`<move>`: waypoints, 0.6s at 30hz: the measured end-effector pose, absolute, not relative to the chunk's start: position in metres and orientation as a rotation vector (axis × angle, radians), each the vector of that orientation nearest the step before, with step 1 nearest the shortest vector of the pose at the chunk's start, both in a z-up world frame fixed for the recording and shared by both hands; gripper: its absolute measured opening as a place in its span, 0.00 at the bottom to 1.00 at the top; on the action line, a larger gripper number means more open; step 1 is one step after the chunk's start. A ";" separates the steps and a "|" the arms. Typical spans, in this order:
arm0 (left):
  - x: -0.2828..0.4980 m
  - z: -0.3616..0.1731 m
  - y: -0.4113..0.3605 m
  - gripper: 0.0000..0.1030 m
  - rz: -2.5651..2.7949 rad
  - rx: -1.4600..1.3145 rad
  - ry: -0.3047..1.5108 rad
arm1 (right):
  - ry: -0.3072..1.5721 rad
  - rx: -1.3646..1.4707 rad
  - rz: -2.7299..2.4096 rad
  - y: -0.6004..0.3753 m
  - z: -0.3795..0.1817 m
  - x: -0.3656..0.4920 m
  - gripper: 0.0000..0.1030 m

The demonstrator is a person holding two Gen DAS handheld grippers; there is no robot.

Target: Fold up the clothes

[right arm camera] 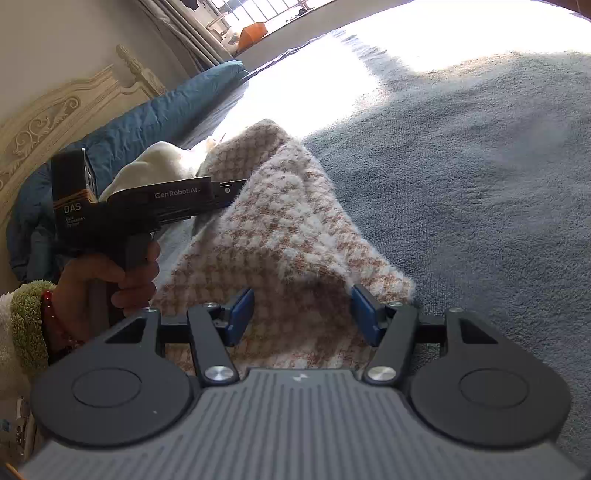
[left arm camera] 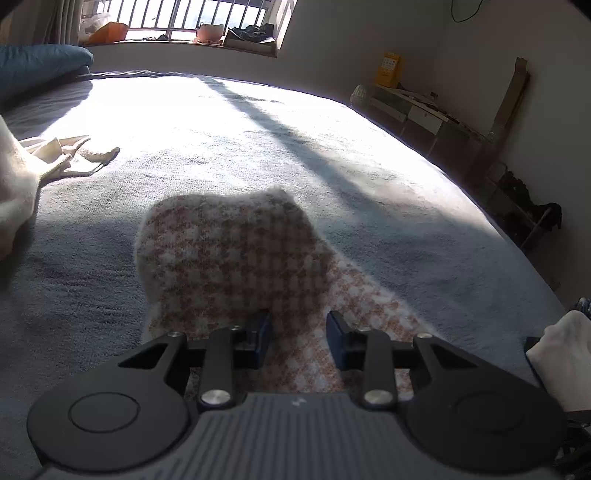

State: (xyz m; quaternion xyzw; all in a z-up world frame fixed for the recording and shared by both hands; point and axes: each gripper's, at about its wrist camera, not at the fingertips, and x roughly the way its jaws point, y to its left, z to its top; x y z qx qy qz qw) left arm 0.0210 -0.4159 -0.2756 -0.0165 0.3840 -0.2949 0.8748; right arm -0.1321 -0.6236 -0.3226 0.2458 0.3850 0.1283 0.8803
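Fuzzy checked knit (left arm camera: 236, 251) on the bed (left arm camera: 369, 155) is best pinched at its near edge by both unclenched tongs, left tongs (left arm camera: 298, 334) and right tongs (right arm camera: 302, 314).

We see from two fisheye cameras, one behind each tool, looking forward and down along its fingers, close over the bed (left arm camera: 110, 295); the left view faces the window (left arm camera: 192, 18), the right view the headboard (right arm camera: 55, 118); both share the checked garment (left arm camera: 236, 251) and grey bedcover.
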 end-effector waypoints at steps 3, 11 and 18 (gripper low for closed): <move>0.021 -0.276 -0.418 0.33 -0.611 -0.026 0.799 | 0.820 0.497 0.253 -0.617 -0.329 -0.124 0.56; 0.015 -0.268 -0.433 0.33 -0.644 0.060 0.758 | 0.795 0.510 0.147 -0.624 -0.302 -0.152 0.16; 0.011 -0.286 -0.453 0.33 -0.642 0.149 0.730 | 0.822 0.585 0.076 -0.638 -0.327 -0.161 0.17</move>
